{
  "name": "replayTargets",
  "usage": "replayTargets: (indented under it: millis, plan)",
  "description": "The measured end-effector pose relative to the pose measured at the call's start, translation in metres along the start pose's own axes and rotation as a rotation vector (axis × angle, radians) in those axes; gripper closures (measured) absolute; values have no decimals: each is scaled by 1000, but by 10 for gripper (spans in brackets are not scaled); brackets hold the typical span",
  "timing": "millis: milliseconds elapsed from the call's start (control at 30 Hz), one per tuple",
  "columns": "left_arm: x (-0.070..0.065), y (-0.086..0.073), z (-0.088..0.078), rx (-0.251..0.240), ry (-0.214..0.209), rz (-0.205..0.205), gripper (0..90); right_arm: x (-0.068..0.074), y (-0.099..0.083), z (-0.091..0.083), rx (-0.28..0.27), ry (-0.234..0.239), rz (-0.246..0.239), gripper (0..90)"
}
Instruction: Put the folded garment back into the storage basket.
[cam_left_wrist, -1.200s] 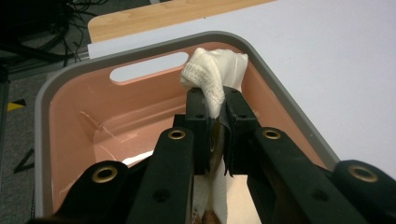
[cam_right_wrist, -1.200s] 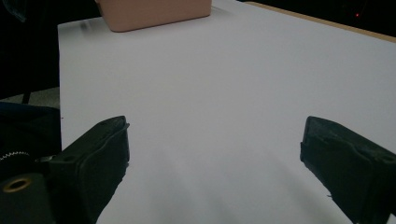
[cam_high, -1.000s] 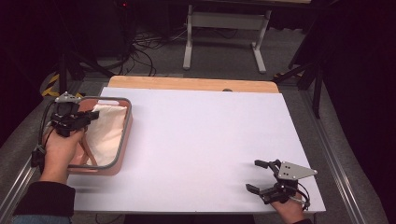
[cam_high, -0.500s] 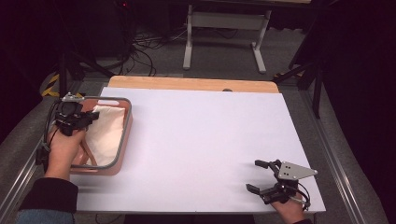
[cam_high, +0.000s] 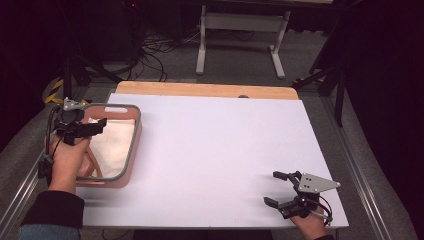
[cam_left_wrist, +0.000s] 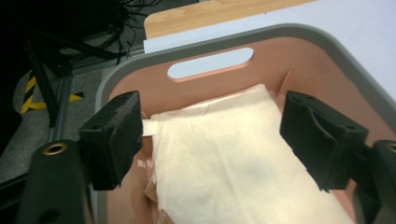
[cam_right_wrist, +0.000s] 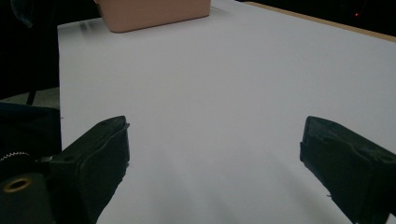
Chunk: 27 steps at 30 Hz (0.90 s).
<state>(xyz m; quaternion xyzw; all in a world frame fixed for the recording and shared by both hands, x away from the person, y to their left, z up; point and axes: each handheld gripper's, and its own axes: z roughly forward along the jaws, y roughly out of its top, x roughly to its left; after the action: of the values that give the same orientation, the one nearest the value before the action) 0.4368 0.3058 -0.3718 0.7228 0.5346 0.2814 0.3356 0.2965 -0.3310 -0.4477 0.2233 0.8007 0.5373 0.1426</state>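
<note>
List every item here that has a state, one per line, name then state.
left hand-held gripper: open, jaws over the cloth in the bin, gripping nothing
right hand-held gripper: open, low over the bare table, gripping nothing
cream cloth: folded, lying inside the bin
pink bin: upright on the table's left side, holding the cloth
white table: bare apart from the bin

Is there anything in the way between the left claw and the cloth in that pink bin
Nothing visible does. The left claw is open above the pink bin, its jaws standing to either side of the cream cloth lying folded inside. The bin has no lid, and nothing lies on top of the cloth.
</note>
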Motion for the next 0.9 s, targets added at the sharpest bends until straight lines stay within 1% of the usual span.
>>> replayTargets:
  millis: [33, 100, 167, 200, 233, 267, 300, 333, 433, 467, 500, 567, 600, 633, 733, 800, 900]
  plan:
    - [-2, 0, -1, -10, -5, -3, 161, 0, 0, 0, 0, 0, 0, 87]
    - [-5, 1, -3, -23, -20, 0, 142, 0, 0, 0, 0, -1, -1, 87]
    - [-6, 1, -4, -29, -24, 3, 116, 0, 0, 0, -1, -1, 1, 87]
    - [-9, 2, -6, -44, -41, -3, 108, 0, 0, 0, -2, -1, 1, 87]
    - [-10, 3, -8, -46, -55, -2, 105, 0, 0, 0, -1, -2, 1, 87]
    - [-10, 3, -8, -46, -55, -2, 105, 0, 0, 0, -1, -2, 1, 87]
    - [-13, 4, -10, -45, -67, 5, 105, 0, 0, 0, -2, -1, 1, 87]
    - [-17, 6, -13, -48, -75, 22, 87, -1, 0, -1, -3, -5, 0, 87]
    - [-25, 9, -20, -78, -97, 28, 74, -1, 0, -2, -7, -8, 1, 87]
    - [-25, 9, -20, -78, -97, 28, 73, -1, 0, -2, -7, -8, 1, 87]
    - [-31, 11, -25, -103, -121, 37, 71, -1, 0, -2, -6, -10, 0, 87]
    - [-37, 13, -30, -119, -135, 49, 67, -1, 0, -3, -7, -11, 0, 87]
    - [-37, 13, -30, -119, -135, 49, 66, -1, 0, -3, -7, -11, 0, 87]
    - [-41, 14, -33, -130, -151, 52, 66, -1, 1, -3, -8, -12, 0, 87]
    - [-47, 16, -38, -151, -179, 57, 58, -1, 1, -3, -9, -12, -1, 87]
    - [-55, 18, -43, -179, -222, 61, 54, -2, 1, -4, -10, -14, -2, 87]
    - [-65, 20, -48, -200, -265, 73, 50, -1, 1, -4, -10, -14, -3, 87]
